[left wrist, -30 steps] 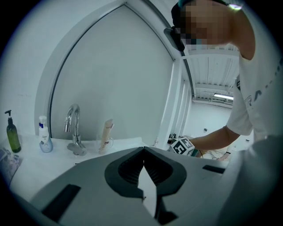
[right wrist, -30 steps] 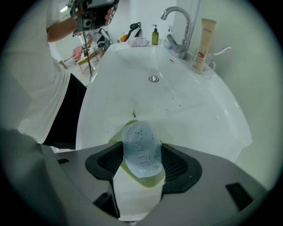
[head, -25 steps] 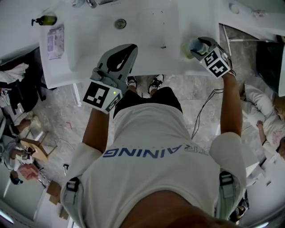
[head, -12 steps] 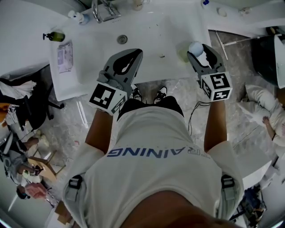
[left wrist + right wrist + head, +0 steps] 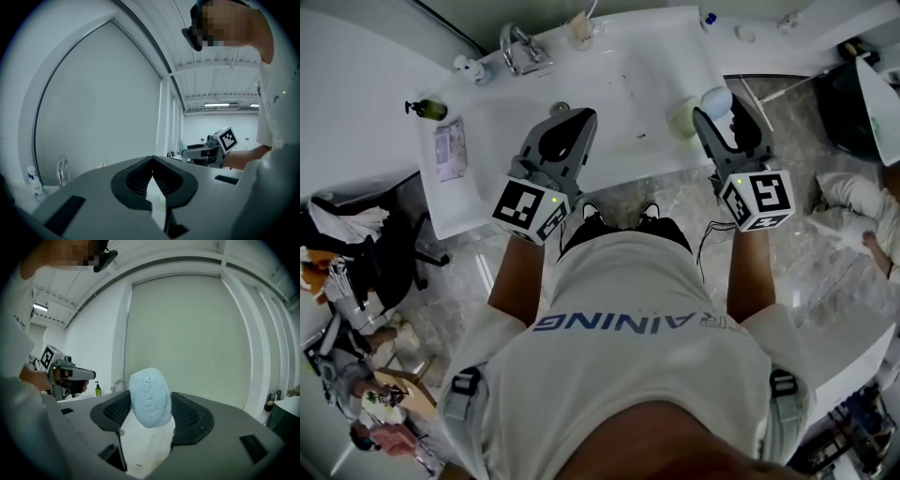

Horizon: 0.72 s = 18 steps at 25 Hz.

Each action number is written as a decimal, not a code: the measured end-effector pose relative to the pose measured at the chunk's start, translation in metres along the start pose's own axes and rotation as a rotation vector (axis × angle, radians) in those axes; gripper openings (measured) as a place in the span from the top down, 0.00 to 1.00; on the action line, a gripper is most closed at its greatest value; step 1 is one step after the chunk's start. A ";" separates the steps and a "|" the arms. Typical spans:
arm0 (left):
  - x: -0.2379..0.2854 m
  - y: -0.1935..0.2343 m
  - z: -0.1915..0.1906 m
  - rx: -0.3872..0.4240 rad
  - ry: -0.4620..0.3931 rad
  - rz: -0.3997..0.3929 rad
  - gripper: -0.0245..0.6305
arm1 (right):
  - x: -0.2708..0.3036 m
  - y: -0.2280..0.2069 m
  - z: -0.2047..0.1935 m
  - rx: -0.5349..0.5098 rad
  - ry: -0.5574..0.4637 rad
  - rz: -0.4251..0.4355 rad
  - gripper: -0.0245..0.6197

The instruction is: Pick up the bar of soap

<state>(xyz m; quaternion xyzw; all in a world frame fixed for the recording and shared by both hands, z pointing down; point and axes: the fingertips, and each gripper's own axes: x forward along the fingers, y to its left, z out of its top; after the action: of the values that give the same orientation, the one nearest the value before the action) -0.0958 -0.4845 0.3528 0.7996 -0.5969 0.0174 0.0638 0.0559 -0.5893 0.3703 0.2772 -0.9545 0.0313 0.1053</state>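
A white sink [image 5: 619,84] set in a white tabletop [image 5: 473,187] is seen below. The left gripper [image 5: 572,116] is held over the basin's front edge, its fingers [image 5: 133,180] clenched tip to tip with nothing between them. The right gripper [image 5: 727,105] is raised at the sink's right rim, and the pale blue bar of soap [image 5: 150,397] is grasped on edge between its ribbed fingers [image 5: 115,413], clear of the tabletop. A faucet [image 5: 517,49] and a green bottle [image 5: 431,110] are spotted at the back.
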 end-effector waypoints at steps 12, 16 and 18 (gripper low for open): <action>-0.004 0.005 0.015 0.003 -0.020 -0.007 0.95 | -0.013 0.010 0.018 -0.063 -0.018 -0.028 0.53; -0.002 0.008 0.013 0.025 -0.020 -0.006 0.95 | -0.009 0.008 0.016 -0.069 -0.015 -0.034 0.53; -0.002 0.009 0.012 0.025 -0.020 -0.007 0.95 | -0.008 0.008 0.015 -0.070 -0.011 -0.038 0.53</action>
<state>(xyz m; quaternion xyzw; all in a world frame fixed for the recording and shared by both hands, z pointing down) -0.1054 -0.4862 0.3413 0.8025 -0.5946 0.0166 0.0478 0.0558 -0.5800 0.3543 0.2916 -0.9501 -0.0057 0.1104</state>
